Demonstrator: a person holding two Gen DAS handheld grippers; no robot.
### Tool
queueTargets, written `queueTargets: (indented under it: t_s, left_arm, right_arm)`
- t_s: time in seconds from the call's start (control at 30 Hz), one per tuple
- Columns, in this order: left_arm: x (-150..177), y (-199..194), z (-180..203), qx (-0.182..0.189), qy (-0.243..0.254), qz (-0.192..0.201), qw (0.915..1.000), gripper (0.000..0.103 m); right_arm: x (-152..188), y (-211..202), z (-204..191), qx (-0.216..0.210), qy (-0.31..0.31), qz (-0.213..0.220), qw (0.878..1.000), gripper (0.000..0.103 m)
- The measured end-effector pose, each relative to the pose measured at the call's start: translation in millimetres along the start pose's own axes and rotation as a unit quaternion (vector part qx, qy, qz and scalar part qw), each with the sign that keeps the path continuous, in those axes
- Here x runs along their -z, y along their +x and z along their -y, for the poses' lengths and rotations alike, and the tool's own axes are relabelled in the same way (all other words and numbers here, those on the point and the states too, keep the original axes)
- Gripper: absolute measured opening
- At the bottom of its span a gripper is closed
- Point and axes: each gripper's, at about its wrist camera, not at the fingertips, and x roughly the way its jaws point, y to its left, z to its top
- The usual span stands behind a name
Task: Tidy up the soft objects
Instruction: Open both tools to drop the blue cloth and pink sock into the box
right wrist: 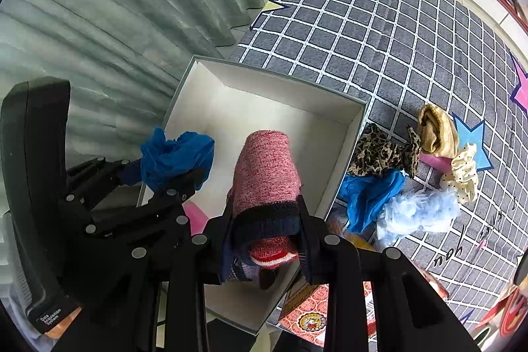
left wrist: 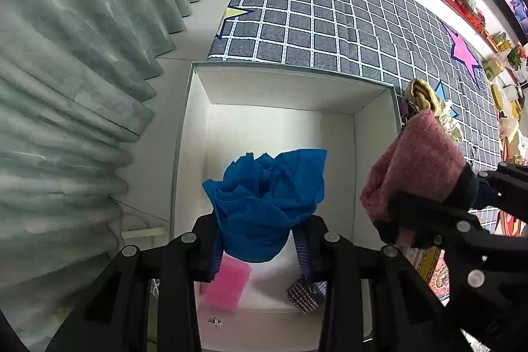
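My left gripper (left wrist: pixel 260 240) is shut on a crumpled blue cloth (left wrist: pixel 267 200) and holds it over the open white box (left wrist: pixel 280 94). It also shows in the right wrist view (right wrist: pixel 175 159). My right gripper (right wrist: pixel 267 226) is shut on a pink knitted sock (right wrist: pixel 265 170) with a dark cuff, held above the box (right wrist: pixel 343 134). The sock shows at the right in the left wrist view (left wrist: pixel 412 164). A pink sponge-like pad (left wrist: pixel 227 284) and a small checked item (left wrist: pixel 302 294) lie on the box floor.
On the checked mat (right wrist: pixel 379 32) right of the box lie a leopard-print cloth (right wrist: pixel 379 150), a tan sock (right wrist: pixel 435 127), a cream scrunchie (right wrist: pixel 462 170), a blue cloth (right wrist: pixel 366 197) and a pale blue fluffy item (right wrist: pixel 419 210). Green curtains (left wrist: pixel 66 88) hang at the left.
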Motion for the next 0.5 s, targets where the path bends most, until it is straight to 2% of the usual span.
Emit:
queueTargets:
  t_s: [0.5]
  left_arm:
    - [-6.0,5.5,4.0,-0.006,0.003,-0.002,1.0000,0.040]
  right_arm:
    - [-4.8,4.9,4.6,0.004,0.002,-0.003,1.000,0.033]
